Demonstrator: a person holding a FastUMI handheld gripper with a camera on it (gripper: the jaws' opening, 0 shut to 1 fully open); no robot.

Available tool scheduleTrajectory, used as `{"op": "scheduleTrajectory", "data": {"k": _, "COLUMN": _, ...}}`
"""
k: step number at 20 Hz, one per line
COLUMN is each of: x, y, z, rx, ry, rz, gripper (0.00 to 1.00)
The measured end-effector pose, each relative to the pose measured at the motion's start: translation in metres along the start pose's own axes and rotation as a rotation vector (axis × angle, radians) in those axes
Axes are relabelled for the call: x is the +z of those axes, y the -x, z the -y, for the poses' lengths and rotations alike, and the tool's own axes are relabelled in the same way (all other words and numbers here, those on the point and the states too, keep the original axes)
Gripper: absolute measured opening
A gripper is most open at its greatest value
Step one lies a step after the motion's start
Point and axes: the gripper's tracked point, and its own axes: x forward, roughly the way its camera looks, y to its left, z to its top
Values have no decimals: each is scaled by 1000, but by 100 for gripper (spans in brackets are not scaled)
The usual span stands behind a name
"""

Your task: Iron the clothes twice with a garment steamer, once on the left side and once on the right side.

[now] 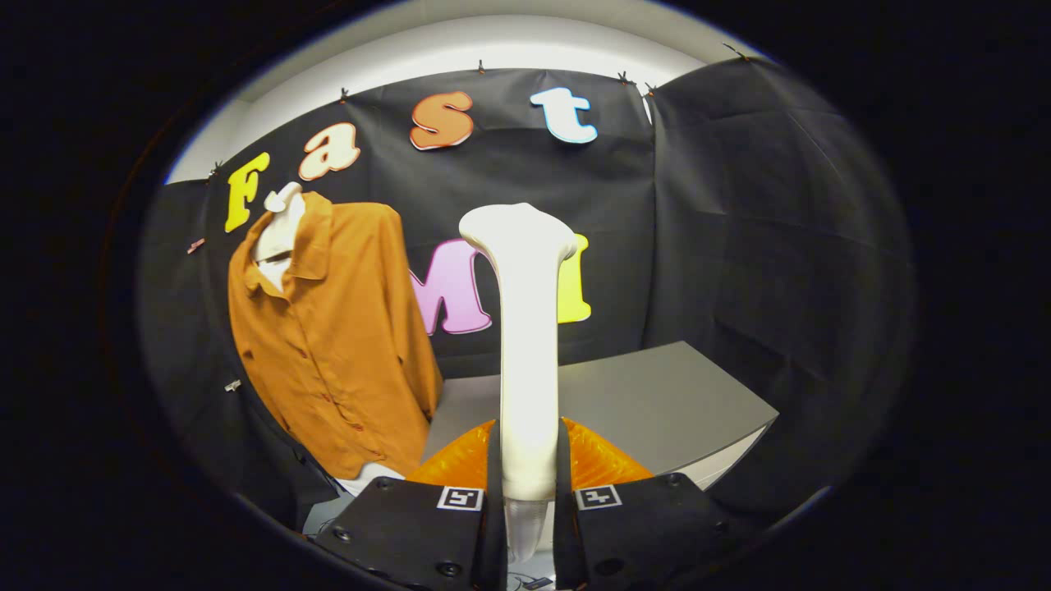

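A grey table [657, 394] is spreading out beyond the fingers, its far edge lying against the black cloth wall [764, 246] and its right corner jutting toward the wall's right panel. At the table's left edge an orange shirt [337, 328] is hanging on a white bust form [279, 222], buttoned down the front, collar open, its hem reaching down past the table's level. The shirt is standing well to the left of the fingers and apart from them.

The white steamer [525, 328] is rising upright between the fingers, its flared head topping out in front of the wall, well right of the shirt and not touching it. The gripper [525, 501] is clamping the steamer's handle, both fingers pressing its sides. Just behind the handle, low between the fingers and the table's near edge, an orange translucent piece [603, 464] is showing on either side; what it belongs to I cannot tell. Nothing is standing between steamer and shirt.
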Motion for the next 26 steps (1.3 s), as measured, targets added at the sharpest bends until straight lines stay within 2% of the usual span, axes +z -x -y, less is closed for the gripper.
{"op": "scheduleTrajectory", "data": {"k": 5, "x": 24, "y": 49, "z": -63, "rx": 59, "ry": 9, "rz": 103, "gripper": 26}}
{"op": "scheduleTrajectory", "data": {"k": 12, "x": 28, "y": 77, "z": -118, "rx": 44, "ry": 24, "rz": 176, "gripper": 26}}
{"op": "scheduleTrajectory", "data": {"k": 19, "x": 10, "y": 78, "z": -180, "rx": 53, "ry": 58, "rz": 174, "gripper": 26}}
{"op": "scheduleTrajectory", "data": {"k": 26, "x": 0, "y": 57, "z": -212, "rx": 26, "ry": 85, "rz": 198, "gripper": 25}}
